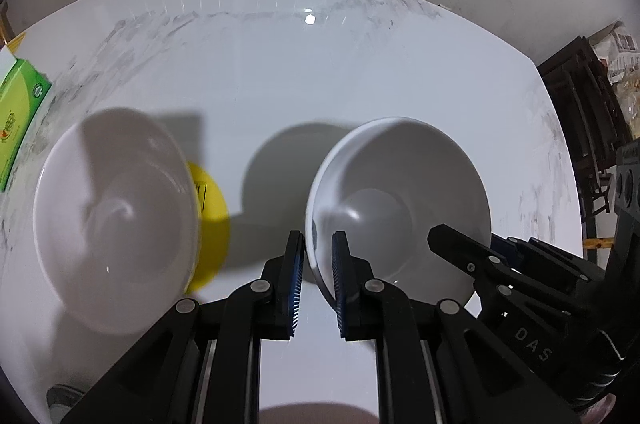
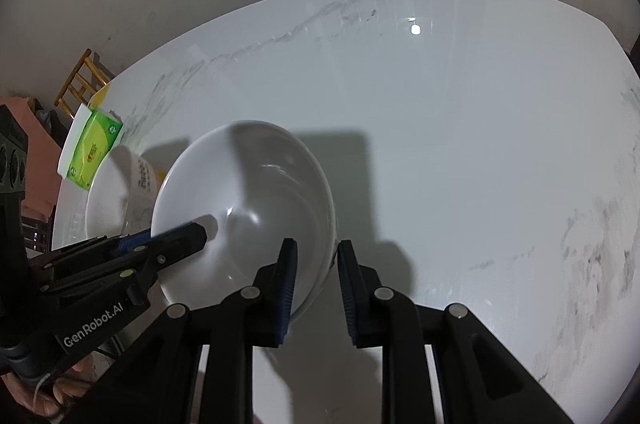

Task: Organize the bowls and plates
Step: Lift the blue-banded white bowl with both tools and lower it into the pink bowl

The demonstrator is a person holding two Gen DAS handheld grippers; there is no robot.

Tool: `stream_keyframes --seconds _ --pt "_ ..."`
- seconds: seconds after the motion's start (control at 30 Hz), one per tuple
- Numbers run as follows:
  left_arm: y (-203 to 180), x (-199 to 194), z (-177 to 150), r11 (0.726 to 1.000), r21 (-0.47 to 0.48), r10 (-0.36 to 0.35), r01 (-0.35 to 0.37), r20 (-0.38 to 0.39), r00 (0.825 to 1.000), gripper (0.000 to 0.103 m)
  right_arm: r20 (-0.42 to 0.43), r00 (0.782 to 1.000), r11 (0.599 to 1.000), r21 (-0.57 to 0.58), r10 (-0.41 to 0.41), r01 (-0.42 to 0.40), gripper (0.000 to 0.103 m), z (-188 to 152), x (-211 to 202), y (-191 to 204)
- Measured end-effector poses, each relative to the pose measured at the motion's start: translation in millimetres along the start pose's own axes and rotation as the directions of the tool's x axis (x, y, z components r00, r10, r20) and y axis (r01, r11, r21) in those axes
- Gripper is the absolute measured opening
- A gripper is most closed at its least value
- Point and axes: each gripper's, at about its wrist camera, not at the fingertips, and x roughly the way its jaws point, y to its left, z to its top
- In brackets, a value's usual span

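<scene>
White bowl (image 1: pixel 400 200) hangs tilted over the marble table (image 1: pixel 280 84), pinched at opposite rims – the left gripper (image 1: pixel 318 264) clamps its left edge, the right gripper (image 2: pixel 318 272) its right edge. Beside it on the left, a second white bowl (image 1: pixel 116 224) sits on a yellow plate (image 1: pixel 212 224), near a green tissue box (image 1: pixel 20 108).

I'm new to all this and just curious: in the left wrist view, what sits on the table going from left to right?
Green cardboard box → white ceramic bowl resting on the table → round yellow plate peeking from beneath it → second white ceramic bowl, tilted, its rim clamped between the left gripper jaws.
</scene>
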Motion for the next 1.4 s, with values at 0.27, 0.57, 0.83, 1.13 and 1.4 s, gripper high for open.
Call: stream_keyframes --seconds 0.27,0.57,0.83,1.13,1.4 --pt "-6.3 -16.4 -16.9 1.0 0.014 0.004 -0.004 0.014 1.0 0.011 -0.001 1.0 1.0 0.002 0.001 -0.001 0.021 -18.4 -17.8 1.1" --pt "-14.5 -52.3 -35.9 1.0 0.028 0.006 -0.007 0.06 0.998 0.011 0.028 1.0 1.0 -0.009 0.011 -0.011 0.021 -35.3 -54.1 11.1" --pt "-19.0 -87.1 -66.4 0.999 0.046 0.011 -0.015 0.092 0.996 0.011 0.046 0.999 0.999 -0.028 0.022 -0.02 0.021 -61.3 -89.0 24.3" --pt "-14.1 -123.9 -114.5 0.999 0.051 0.012 -0.018 0.117 0.993 0.011 0.045 0.999 0.997 -0.072 0.03 -0.026 0.021 -105.8 -119.7 47.5" --pt "-4.6 -134.6 -157.3 0.999 0.041 0.012 -0.016 0.106 0.994 0.011 0.023 0.999 0.994 -0.096 0.044 -0.041 0.021 -147.9 -127.9 60.7"
